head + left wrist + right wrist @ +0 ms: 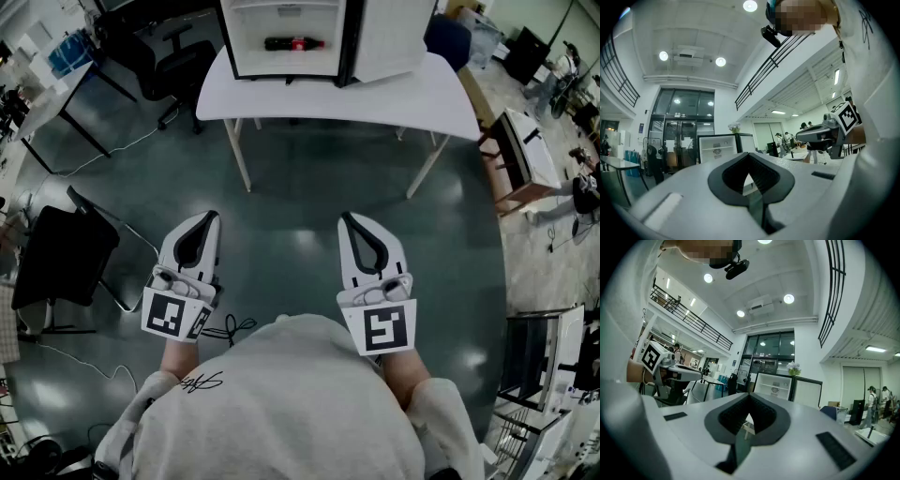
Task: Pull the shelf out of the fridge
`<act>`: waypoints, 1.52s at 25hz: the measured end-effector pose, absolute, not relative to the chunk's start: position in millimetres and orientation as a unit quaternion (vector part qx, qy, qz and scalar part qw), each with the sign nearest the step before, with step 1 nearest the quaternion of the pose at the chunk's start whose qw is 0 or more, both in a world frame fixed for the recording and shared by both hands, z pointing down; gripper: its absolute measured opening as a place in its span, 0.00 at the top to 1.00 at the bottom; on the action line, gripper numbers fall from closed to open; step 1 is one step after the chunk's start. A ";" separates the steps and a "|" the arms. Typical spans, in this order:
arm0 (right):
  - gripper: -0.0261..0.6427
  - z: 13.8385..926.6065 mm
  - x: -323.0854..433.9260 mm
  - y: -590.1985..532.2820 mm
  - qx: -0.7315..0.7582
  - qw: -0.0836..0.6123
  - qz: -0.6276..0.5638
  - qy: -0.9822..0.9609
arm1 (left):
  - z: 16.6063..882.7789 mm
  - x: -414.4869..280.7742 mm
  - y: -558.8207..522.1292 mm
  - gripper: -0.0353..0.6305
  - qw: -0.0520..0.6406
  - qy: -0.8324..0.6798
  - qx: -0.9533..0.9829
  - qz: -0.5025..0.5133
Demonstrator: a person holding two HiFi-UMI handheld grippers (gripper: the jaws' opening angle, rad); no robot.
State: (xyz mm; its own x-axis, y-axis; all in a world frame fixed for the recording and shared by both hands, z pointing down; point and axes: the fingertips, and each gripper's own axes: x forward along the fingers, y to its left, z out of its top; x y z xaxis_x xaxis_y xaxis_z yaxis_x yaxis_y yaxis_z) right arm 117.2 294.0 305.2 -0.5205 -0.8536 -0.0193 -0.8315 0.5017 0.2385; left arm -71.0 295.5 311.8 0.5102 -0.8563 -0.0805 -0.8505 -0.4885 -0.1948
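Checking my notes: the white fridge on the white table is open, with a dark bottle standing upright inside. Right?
No: the dark red-labelled bottle lies on its side inside the open white fridge on the white table; the head view shows it.

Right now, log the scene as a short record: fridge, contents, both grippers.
fridge: on white table, door open
shelf: inside the fridge, not pulled out
bottle: lying on its side inside
left gripper: shut, empty, short of the table
right gripper: shut, empty, short of the table
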 end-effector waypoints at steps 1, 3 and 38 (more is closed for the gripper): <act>0.94 305.9 117.1 294.4 0.487 0.051 -0.110 -0.865 | 312.4 -71.0 296.0 0.94 0.105 0.494 -0.863 -0.014; 0.94 306.9 116.5 295.1 0.486 0.052 -0.110 -0.865 | 313.0 -71.2 296.9 0.94 0.105 0.494 -0.863 -0.014; 0.94 318.5 67.1 292.4 0.490 0.036 -0.100 -0.865 | 323.8 -118.2 290.9 0.94 0.100 0.486 -0.868 -0.018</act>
